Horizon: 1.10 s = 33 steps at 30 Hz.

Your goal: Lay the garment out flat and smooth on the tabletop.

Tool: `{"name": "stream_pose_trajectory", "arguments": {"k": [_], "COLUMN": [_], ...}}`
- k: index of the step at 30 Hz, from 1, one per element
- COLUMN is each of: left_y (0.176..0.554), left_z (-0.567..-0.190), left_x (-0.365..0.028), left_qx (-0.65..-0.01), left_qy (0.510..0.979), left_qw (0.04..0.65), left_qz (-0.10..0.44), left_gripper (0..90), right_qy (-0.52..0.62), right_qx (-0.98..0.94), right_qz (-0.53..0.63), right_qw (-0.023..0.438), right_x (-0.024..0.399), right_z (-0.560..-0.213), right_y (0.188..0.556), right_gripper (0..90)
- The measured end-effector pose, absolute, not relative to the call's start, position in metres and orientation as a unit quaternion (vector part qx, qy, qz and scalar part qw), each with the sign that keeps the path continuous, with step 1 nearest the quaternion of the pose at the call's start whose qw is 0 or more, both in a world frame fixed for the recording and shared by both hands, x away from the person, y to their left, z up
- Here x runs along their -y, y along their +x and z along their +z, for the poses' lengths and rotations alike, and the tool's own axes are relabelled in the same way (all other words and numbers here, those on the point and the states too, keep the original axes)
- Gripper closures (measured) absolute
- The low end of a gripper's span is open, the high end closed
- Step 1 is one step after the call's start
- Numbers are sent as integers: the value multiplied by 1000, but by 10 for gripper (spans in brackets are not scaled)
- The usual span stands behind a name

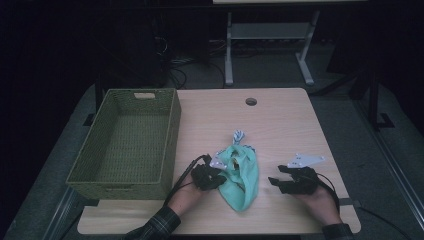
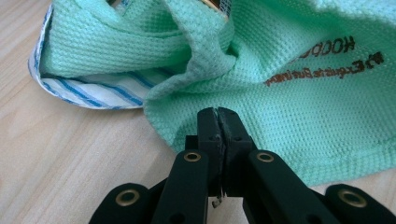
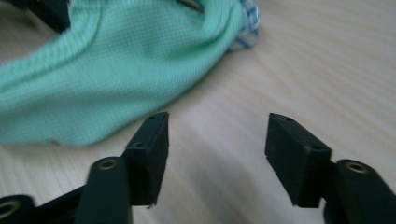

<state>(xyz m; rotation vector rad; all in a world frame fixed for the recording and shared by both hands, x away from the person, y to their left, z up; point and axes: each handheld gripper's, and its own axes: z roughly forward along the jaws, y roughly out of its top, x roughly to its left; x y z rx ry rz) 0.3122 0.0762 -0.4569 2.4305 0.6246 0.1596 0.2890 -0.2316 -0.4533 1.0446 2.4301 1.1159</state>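
Note:
A mint-green waffle cloth (image 1: 241, 177) with a blue-striped white lining (image 2: 93, 91) lies crumpled on the wooden table (image 1: 285, 125), near its front edge. My left gripper (image 1: 216, 175) sits at the cloth's left side. In the left gripper view the cloth (image 2: 289, 93) bears brown lettering, and the left gripper (image 2: 218, 114) has its jaws pressed together on the cloth's near edge. My right gripper (image 1: 274, 184) rests to the right of the cloth, apart from it. Seen from the right gripper (image 3: 217, 135), the jaws stand apart over bare wood, with the cloth (image 3: 93, 70) off to the left.
A green woven basket (image 1: 171, 125) with nothing in it stands on the table's left side, close to my left hand. A round cable hole (image 1: 251, 101) is near the table's far edge. Beyond the table stand a desk frame and cables on the floor.

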Motion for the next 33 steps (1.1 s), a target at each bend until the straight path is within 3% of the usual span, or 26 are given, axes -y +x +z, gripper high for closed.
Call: {"name": "stream_pose_trajectory", "arguments": {"k": [8, 33], "left_y": [315, 319], "left_z": [-457, -457], "left_x": [-77, -80], "left_qx": [-242, -244], "left_qy": [917, 917], "left_qw": [312, 314], "left_qz": [49, 29], "left_gripper": [883, 866], "right_qy": [348, 335], "right_qx": [-835, -840], "right_qz": [406, 411], "right_qw": [125, 114], "right_x": [219, 179], "right_z": [-436, -434], "right_y": [317, 382], "right_gripper": [556, 700]}}
